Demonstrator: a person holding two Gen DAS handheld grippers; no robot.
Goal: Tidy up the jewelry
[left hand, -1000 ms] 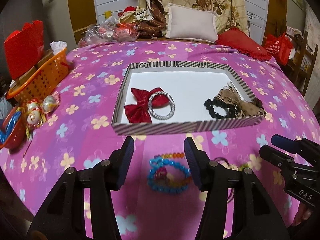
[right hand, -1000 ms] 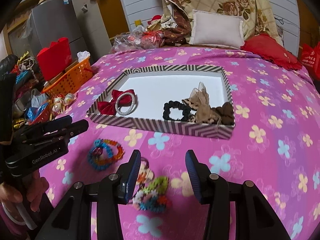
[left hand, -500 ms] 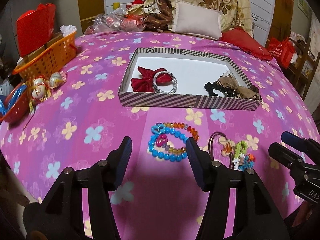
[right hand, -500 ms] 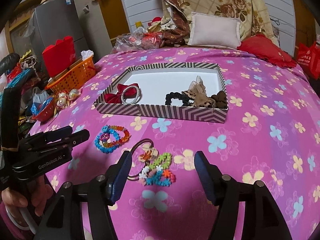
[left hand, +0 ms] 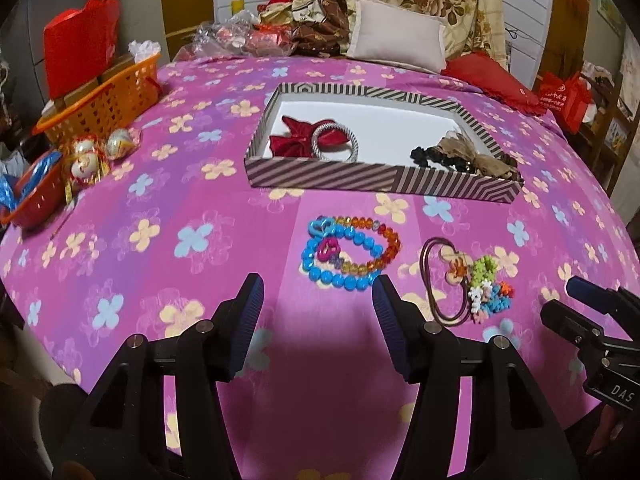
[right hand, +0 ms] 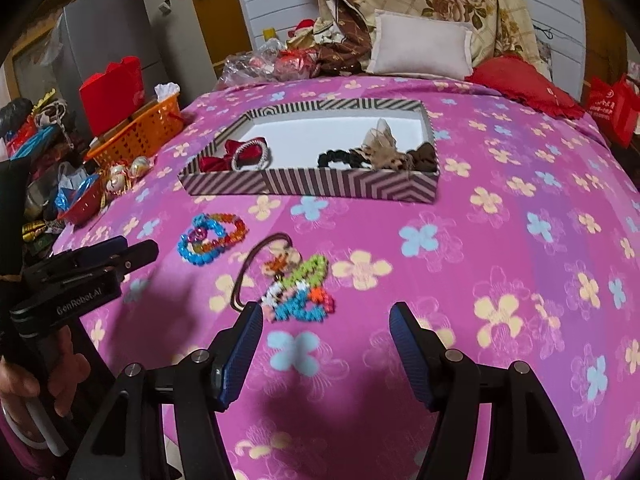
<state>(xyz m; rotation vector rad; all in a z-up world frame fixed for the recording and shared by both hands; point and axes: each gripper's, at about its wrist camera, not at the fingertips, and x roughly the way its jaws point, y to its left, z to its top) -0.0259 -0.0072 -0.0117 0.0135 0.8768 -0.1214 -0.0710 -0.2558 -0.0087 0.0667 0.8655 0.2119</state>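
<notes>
A striped box [left hand: 320, 178] [right hand: 304, 190] on the pink flowered cloth holds a red bow with a silver hair tie [left hand: 334, 142] on its left and black and brown scrunchies [left hand: 460, 156] on its right. In front of it lie a blue and orange bead bracelet pile [left hand: 346, 254] [right hand: 212, 238] and a brown cord with colourful flower charms [left hand: 476, 284] [right hand: 298, 286]. My left gripper [left hand: 318, 300] is open and empty, just short of the bracelets. My right gripper [right hand: 326, 332] is open and empty, just short of the flower charms.
An orange basket [left hand: 100, 100] with a red bag stands at the far left, with foil eggs [left hand: 100, 156] and a red bowl [left hand: 28, 200] nearer. Pillows and bedding [left hand: 400, 40] lie behind the table. The table edge curves close below both grippers.
Both grippers have pulled back towards the table's near edge and away from the box. The right gripper has opened wider. The jewelry has stayed where it lay.
</notes>
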